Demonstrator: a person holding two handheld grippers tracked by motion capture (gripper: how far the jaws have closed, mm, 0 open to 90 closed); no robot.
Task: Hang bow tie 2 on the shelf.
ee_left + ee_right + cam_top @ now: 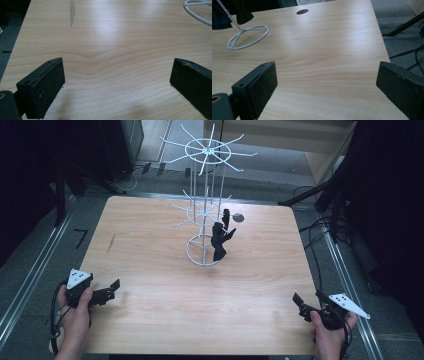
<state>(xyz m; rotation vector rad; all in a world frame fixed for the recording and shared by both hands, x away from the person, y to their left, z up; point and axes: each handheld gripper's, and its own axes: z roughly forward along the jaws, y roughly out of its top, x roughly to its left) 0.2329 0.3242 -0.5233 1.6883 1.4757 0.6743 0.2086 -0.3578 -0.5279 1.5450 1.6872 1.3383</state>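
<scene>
Two pairs of black jaws stand spread wide with nothing between them. In the left gripper view the left gripper [117, 75] shows bare pale wood in the gap between its pads, one pad low at the left and the other at the right edge; a grey streak [72, 11] marks the table [112, 37] farther ahead, and a curve of white wire [197, 12] enters at the upper right corner. In the right gripper view the right gripper [327, 80] is likewise released, its jaws framing empty tabletop, with the white ring base [247, 37] of the rack ahead to the left, a dark garment corner [243, 13] hanging above that ring, and a round hole [302, 11] in the board farther off. In the high view the left gripper [111, 290] rests at the near left edge of the table [150, 330], held by the left hand [75, 312], and the right gripper [300, 304] sits at the near right edge in the right hand [330, 335]; both point inward across the board. The white wire rack [206, 215] stands upright at the centre of the table, well apart from both grippers, with spoked tiers up its pole. A black glove [220, 240] hangs from a lower arm, beside the pole and above the base ring.
</scene>
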